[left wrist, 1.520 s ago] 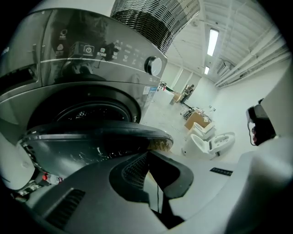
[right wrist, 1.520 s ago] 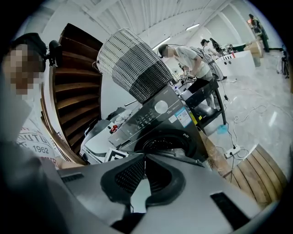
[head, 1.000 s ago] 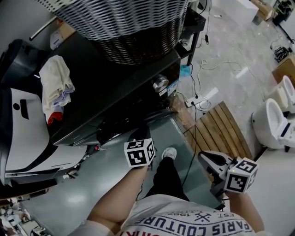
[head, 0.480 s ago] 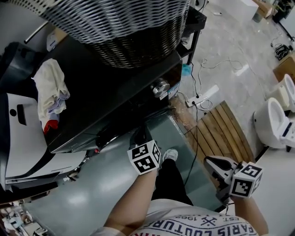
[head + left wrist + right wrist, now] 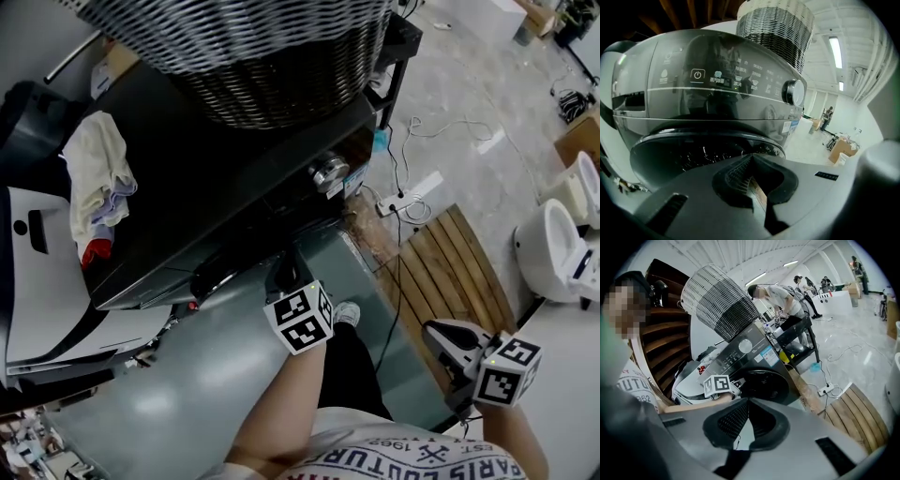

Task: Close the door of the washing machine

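Clenching the left gripper (image 5: 752, 158) tight, pressing jaw tip against jaw tip with nothing caught between, and pointing it nose-first at the round door (image 5: 708, 143) of the washing machine (image 5: 234, 178). Sitting right up at that door's rim, too close for calling contact or a sliver of gap from any view. Holding the right gripper (image 5: 748, 401) just as clenched and just as empty, well back from the machine, low at the person's right side near the slatted wooden mat (image 5: 459, 272). Looking along the left gripper's jaws and getting a close-up: the control panel (image 5: 722, 79) with its row of icons, not showing from the head, the chrome dial (image 5: 793, 92) at the panel's right end, the dark glass curving just beyond the jaw tips. Looking along the right gripper's jaws and getting the whole front face: door lying flush in the dark cabinet, looking shut, left gripper parked at the door's left edge, people (image 5: 776, 294) standing in the hall far behind. Looking down from the head and picking up the top instead: wicker basket (image 5: 262, 56) standing on the machine, pale cloth (image 5: 98, 173) lying crumpled toward the left end of the top, power strip (image 5: 398, 202) and cables lying on the floor to the right.
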